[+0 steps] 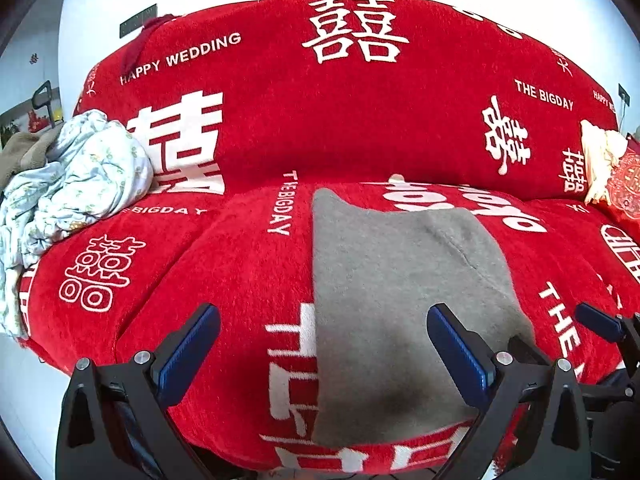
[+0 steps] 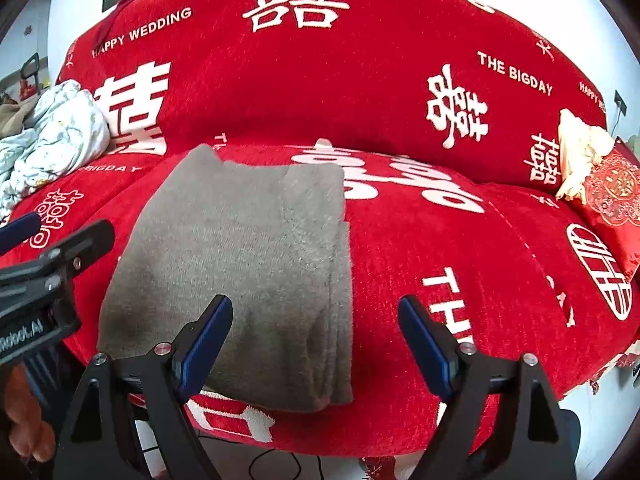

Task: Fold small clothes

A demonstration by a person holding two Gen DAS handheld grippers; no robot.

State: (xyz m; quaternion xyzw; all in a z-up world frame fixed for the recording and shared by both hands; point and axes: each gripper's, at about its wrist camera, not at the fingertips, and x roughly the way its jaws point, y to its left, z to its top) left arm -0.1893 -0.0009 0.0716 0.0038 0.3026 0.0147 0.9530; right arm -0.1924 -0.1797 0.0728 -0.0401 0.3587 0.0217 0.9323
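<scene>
A folded grey fleece garment (image 2: pixel 248 264) is laid flat on the seat of a red sofa cover printed with white lettering (image 2: pixel 460 248), near its front edge. A crumpled pale floral cloth (image 1: pixel 76 184) is heaped at the far left of the seat. A red embroidered cushion (image 2: pixel 612 200) is propped at the far right, with a cream cloth (image 2: pixel 576 152) behind it.

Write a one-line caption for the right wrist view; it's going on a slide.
Open right gripper above the folded grey garment lying on the red sofa cover.
</scene>
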